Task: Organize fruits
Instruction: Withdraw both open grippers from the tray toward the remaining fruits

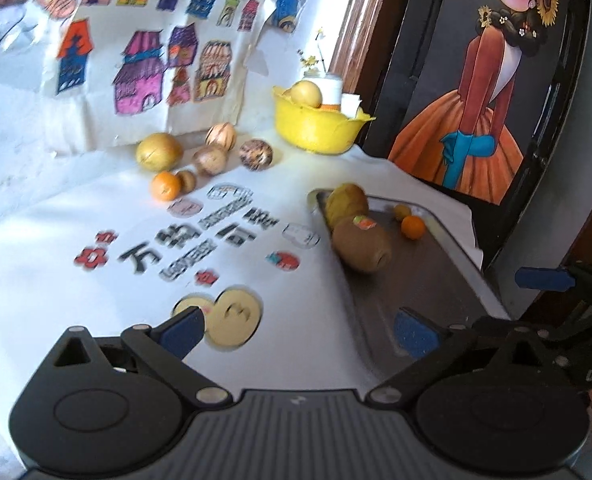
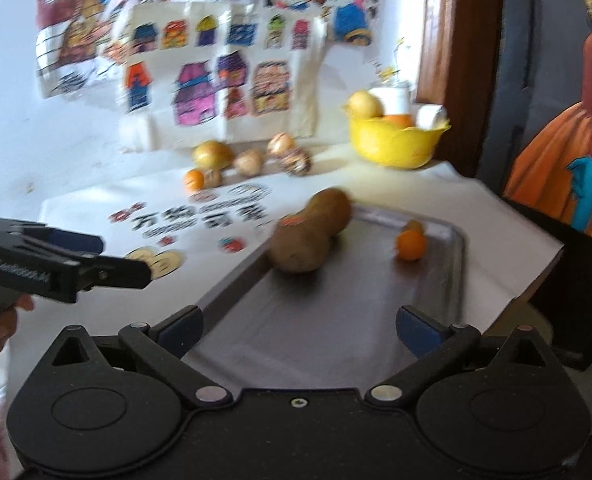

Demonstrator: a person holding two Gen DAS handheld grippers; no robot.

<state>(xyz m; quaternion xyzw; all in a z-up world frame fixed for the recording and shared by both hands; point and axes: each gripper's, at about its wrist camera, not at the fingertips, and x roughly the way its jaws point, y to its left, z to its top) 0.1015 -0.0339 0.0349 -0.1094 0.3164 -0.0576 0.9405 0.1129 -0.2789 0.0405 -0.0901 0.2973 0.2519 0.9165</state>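
Observation:
A metal tray (image 1: 436,280) (image 2: 336,320) holds two brown kiwis (image 1: 362,246) (image 2: 300,246), a small orange (image 1: 413,227) (image 2: 410,244) and a smaller yellow fruit behind it. Several loose fruits (image 1: 212,156) (image 2: 248,160) lie on the white cloth by the back wall, among them a small orange (image 1: 165,186) (image 2: 194,180). My left gripper (image 1: 296,332) is open and empty over the tray's near left edge; it also shows from the side in the right wrist view (image 2: 108,256). My right gripper (image 2: 300,328) is open and empty above the tray's near end; it shows at the right edge of the left wrist view (image 1: 568,284).
A yellow bowl (image 1: 316,128) (image 2: 396,142) with a pear, an orange and white containers stands at the back right. Paper bags with drawings (image 1: 156,60) lean on the wall. A dark framed picture (image 1: 476,100) stands right of the tray.

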